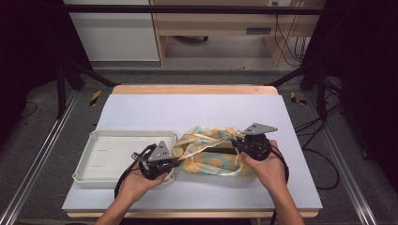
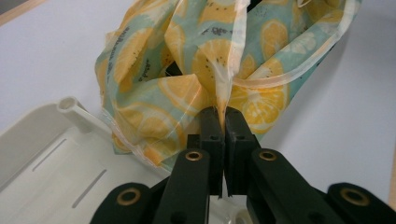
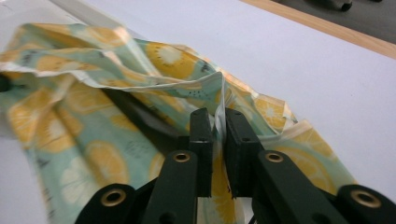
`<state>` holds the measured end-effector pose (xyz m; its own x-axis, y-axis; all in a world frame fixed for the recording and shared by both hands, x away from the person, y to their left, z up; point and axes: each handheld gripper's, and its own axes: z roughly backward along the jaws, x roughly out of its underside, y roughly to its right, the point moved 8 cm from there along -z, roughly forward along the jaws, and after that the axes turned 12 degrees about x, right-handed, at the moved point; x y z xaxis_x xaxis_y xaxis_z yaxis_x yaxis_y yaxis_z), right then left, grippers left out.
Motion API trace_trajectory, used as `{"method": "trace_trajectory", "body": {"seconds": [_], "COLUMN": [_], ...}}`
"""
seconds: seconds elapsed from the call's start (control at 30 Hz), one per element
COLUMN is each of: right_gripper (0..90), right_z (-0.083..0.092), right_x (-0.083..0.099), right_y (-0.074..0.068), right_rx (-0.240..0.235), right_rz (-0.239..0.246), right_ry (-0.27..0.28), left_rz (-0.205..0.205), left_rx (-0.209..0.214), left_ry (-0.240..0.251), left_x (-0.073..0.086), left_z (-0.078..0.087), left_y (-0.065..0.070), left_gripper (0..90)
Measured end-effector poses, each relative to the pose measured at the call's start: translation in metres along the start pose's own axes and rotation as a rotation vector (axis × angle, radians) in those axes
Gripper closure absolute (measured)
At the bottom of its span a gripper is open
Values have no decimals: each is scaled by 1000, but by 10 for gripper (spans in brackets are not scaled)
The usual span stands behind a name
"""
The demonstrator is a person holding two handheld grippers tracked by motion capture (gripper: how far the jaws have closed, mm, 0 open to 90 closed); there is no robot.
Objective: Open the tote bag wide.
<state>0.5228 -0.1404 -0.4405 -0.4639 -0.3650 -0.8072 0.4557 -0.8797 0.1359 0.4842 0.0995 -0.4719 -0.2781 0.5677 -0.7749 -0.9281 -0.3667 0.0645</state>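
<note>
— What has the left claw [image 1: 172,161] got?

— Its jaws are pressed together on a fold of the lemon-print cloth [image 1: 211,152]. In the left gripper view the pinched edge rises straight up from between the jaw tips, and the rest of the cloth [image 2: 196,60] bunches just beyond them.

— And the right claw [image 1: 237,143]?

— The same: jaws closed on a pale-trimmed edge of the cloth [image 3: 140,88], which stands up between the tips in the right gripper view. The fabric spreads ahead of that claw and off to its left.

— So where does the cloth sit?

— Between the two claws, crumpled on the white table [image 1: 197,110], with a claw gripping it at either end.

— Anything else close by?

— A white tray [image 1: 108,154] lies under and beside the left claw, away from the right one. In the left gripper view its rim [image 2: 70,109] touches the near edge of the cloth, which laps a little over it.

— The hands?

— The left hand [image 1: 141,180] and the right hand [image 1: 265,166] each hold a gripper from behind.
</note>
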Motion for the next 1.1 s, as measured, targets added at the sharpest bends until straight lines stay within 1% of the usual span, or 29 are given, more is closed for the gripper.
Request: {"method": "trace_trajectory", "body": {"seconds": [0.1,0.13,0.17,0.23,0.27,0.33,0.4,0.5,0.57,0.6,0.63,0.67,0.7,0.77,0.8,0.83,0.97,1.0,1.03,1.1], "right_gripper": [866,866,874,880,882,886,889,894,896,896,897,897,898,899,899,899,900,900,900,900], "right_z": [15,15,26,35,38,44,47,48,47,47,46,46,45,44,44,43,38,38,35,32], "right_x": [4,4,7,12,15,20,26,33,39,39,44,44,49,53,53,58,67,67,73,78], "right_y": [-4,-4,-8,-13,-16,-23,-30,-38,-45,-45,-50,-50,-54,-59,-59,-64,-71,-71,-74,-76], "right_rx": [-13,-13,-27,-41,-46,-66,-83,-105,-121,-121,-136,-136,-147,-159,-159,-171,-180,-180,-186,-188], "right_rz": [-2,-2,-4,-6,-5,-3,4,6,4,4,10,10,13,20,20,31,39,39,46,54], "right_ry": [29,29,51,64,70,75,77,75,74,74,67,67,61,53,53,45,22,22,1,-11], "left_rz": [3,3,5,8,18,18,26,26,25,25,26,26,27,27,27,27,24,24,24,24], "left_rx": [-14,-14,-23,-29,-37,-44,-61,-72,-93,-93,-104,-104,-113,-117,-117,-120,-127,-127,-128,-129], "left_ry": [11,11,22,30,43,47,63,66,75,75,82,82,87,93,93,98,110,110,116,119], "left_x": [-3,-3,-6,-7,-10,-11,-14,-14,-15,-15,-15,-15,-16,-17,-17,-17,-19,-19,-20,-21], "left_z": [1,1,2,3,4,5,6,7,9,9,10,10,11,12,12,13,15,15,17,17], "left_y": [-4,-4,-7,-9,-13,-16,-20,-22,-25,-25,-26,-26,-27,-28,-28,-28,-28,-28,-28,-28], "left_gripper": [879,879,880,880,880,880,880,880,879,879,879,879,879,879,878,879,879,879,879,879]}}
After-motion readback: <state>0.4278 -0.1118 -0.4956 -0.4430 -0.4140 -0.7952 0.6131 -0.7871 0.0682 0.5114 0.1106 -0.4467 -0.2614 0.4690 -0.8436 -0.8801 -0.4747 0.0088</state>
